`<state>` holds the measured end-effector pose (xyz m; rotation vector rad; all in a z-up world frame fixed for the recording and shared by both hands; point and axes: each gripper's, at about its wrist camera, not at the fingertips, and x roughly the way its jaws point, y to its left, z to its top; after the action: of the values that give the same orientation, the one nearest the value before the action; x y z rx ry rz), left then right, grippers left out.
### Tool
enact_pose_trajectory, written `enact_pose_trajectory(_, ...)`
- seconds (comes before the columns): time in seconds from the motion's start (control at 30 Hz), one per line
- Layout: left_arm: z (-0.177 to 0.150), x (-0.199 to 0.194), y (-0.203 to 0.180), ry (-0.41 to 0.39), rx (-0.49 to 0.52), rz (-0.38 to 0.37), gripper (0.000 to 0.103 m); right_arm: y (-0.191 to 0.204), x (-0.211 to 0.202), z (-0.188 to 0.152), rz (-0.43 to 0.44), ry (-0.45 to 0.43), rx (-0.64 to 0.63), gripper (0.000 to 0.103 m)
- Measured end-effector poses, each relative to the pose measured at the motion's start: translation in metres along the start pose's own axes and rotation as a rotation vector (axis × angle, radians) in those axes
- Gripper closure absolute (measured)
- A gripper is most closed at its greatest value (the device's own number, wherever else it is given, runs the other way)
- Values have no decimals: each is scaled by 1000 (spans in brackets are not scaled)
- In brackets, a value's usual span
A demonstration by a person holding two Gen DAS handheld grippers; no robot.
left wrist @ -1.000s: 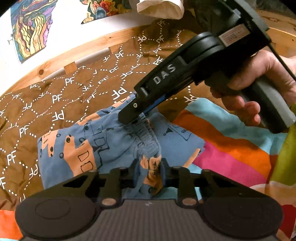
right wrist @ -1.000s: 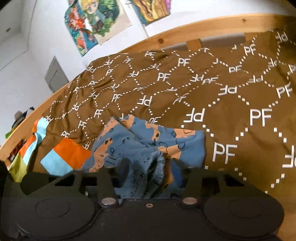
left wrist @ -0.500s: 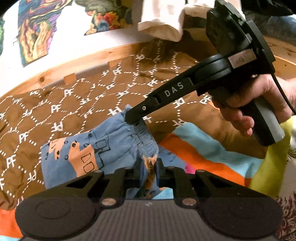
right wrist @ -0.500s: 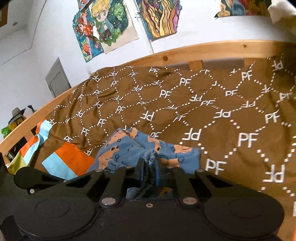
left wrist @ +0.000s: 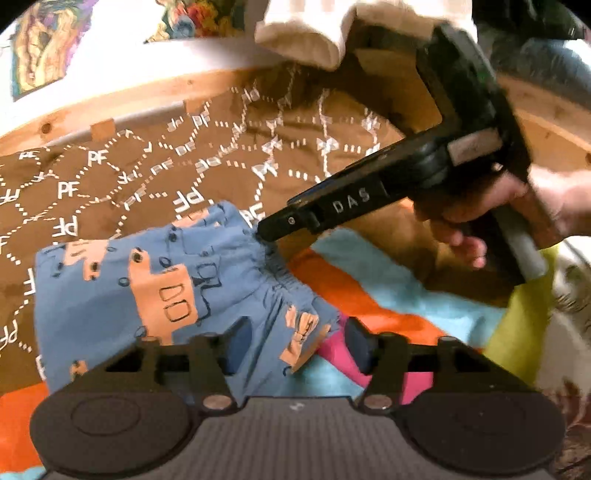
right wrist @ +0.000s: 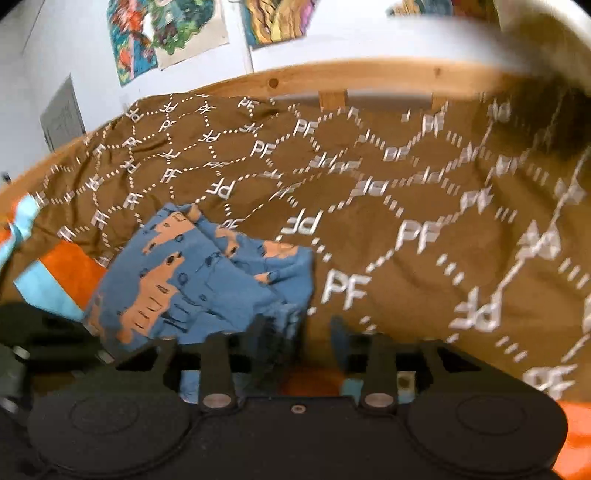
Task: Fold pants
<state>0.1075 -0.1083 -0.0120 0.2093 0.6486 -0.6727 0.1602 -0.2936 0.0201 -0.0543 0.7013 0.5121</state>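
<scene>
The blue pants (left wrist: 147,288) with orange vehicle prints lie folded on the bed; they also show in the right wrist view (right wrist: 199,280). My left gripper (left wrist: 295,343) is open, its fingers on either side of the waistband corner, not pinching it. My right gripper (right wrist: 297,339) is open just off the pants' right edge. In the left wrist view the right gripper (left wrist: 269,232) is seen from the side with its tips at the waistband's far end.
A brown PF-patterned blanket (right wrist: 406,192) covers the bed over a striped orange, blue and pink cover (left wrist: 388,288). A wooden bed rail (right wrist: 332,77) runs behind, with posters (right wrist: 166,33) on the wall. A white cloth (left wrist: 314,29) hangs above.
Both grippers were shut on the waistband and have opened, letting the pants drop flat on the bed. The right gripper has swung right.
</scene>
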Motion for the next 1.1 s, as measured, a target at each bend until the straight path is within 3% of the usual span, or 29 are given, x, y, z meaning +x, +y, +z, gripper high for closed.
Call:
enact_pose_trajectory(0.03, 0, -7, 1, -6, -10, -1, 41, 5, -4, 2, -28, -16, -39, 43)
enact_pose_trajectory(0.07, -2, -15, 4, -10, -27, 4, 41, 10, -8, 4, -57, -31, -77, 26)
enact_pose_trajectory(0.1, -3, -21, 8, -16, -46, 16, 41, 15, -11, 5, -76, -45, -107, 17)
enact_pose_trajectory(0.27, -16, -49, 41, -69, -195, 162, 31, 40, -15, 6, -97, -65, -239, 13)
enact_pose_trajectory(0.33, -22, -44, 55, -9, -226, 213, 31, 51, -11, 0, -97, -19, -297, 13)
enact_pose_trajectory(0.4, -31, -29, 65, 81, -211, 254, 42, 60, -2, -11, -118, 40, -362, 13)
enact_pose_trajectory(0.43, -37, -26, 67, 100, -199, 264, 51, 63, 2, -16, -146, 62, -391, 12)
enact_pose_trajectory(0.5, -43, -29, 67, 94, -166, 264, 51, 62, 7, -26, -169, 89, -410, 7)
enact_pose_trajectory(0.6, -40, -38, 65, 82, -133, 241, 39, 60, 3, -19, -161, 85, -392, 7)
enact_pose_trajectory(0.73, -24, -54, 72, -48, -132, 216, 29, 65, -12, 7, -143, -4, -417, 3)
enact_pose_trajectory(0.8, -5, -46, 84, -67, -119, 224, 29, 69, -1, 22, -159, -36, -416, 2)
enact_pose_trajectory(0.93, 27, -16, 113, -58, -87, 258, 31, 73, 39, 42, -119, 2, -415, 2)
enact_pose_trajectory(1.03, 30, 12, 131, -2, -43, 332, 32, 72, 68, 36, -153, 32, -508, 2)
enact_pose_trajectory(1.1, 27, 26, 143, 31, -57, 340, 31, 63, 80, 33, -151, 37, -497, 1)
